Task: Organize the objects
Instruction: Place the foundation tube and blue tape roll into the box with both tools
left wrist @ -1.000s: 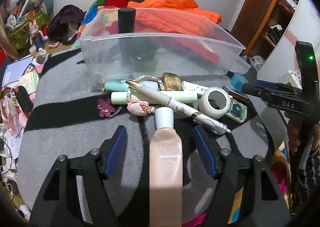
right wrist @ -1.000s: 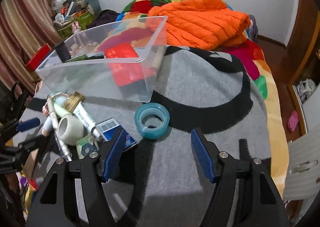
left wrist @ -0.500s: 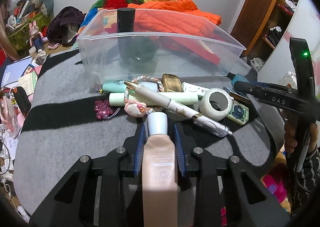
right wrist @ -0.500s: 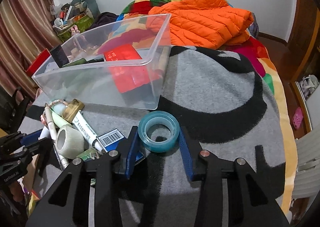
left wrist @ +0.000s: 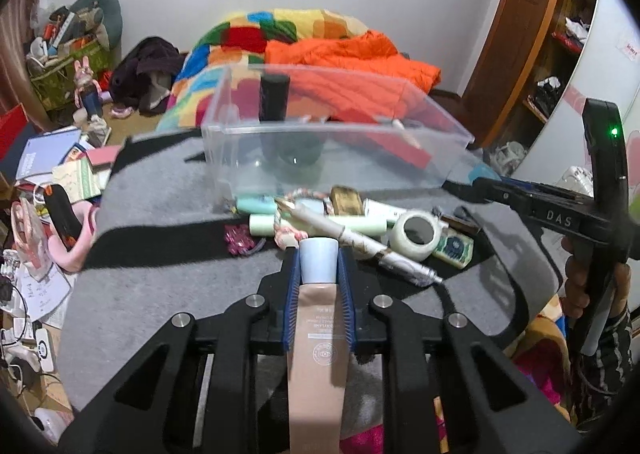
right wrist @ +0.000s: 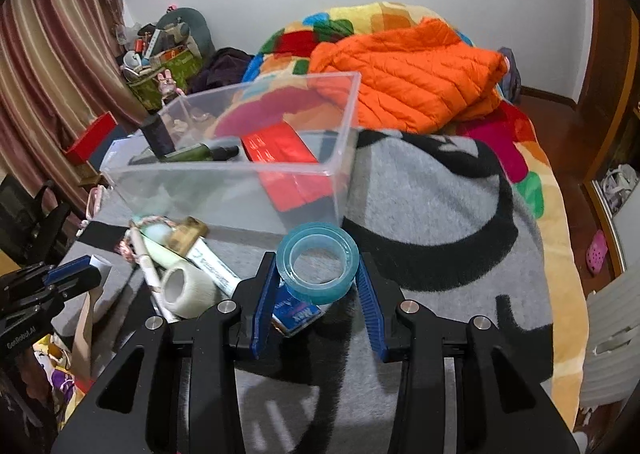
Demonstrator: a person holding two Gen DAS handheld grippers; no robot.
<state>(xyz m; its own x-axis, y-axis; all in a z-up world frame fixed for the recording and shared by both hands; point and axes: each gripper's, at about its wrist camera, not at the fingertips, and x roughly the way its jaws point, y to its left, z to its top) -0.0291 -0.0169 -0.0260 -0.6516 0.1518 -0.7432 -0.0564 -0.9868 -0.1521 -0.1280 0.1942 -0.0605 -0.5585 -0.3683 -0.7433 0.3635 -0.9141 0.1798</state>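
My left gripper (left wrist: 318,266) is clamped on a beige plastic cosmetic tube with a pale blue cap (left wrist: 318,318); its jaws have just been closing, and both blue pads press the tube near the cap. The tube runs back along the gripper axis, cap forward, above the grey and black blanket (left wrist: 160,254).

Ahead of the cap lies a row of loose items on the blanket. From left: a pink hair tie (left wrist: 238,242), two pale green tubes (left wrist: 260,221), a white pen with a gold tip (left wrist: 360,242) lying diagonally across them, a gold rectangular case (left wrist: 347,201), and a roll of white tape (left wrist: 416,234) standing on edge.

Behind this row stands a clear rectangular plastic bin (left wrist: 332,157). It holds a black cylindrical bottle (left wrist: 274,97), upright at the left end, a dark green bottle (right wrist: 192,153) lying flat, and a flat red packet (right wrist: 280,161) leaning toward the right end.

My right gripper (right wrist: 318,274) is closed on a roll of translucent teal tape (right wrist: 318,268); both blue pads touch its outer wall, and the roll is tilted with its hole facing up and toward the camera. It is held just in front of the bin's near right corner. A blue barcoded box (right wrist: 296,312) lies on the blanket below it.

An orange quilted jacket (right wrist: 408,73) lies beyond the bin.
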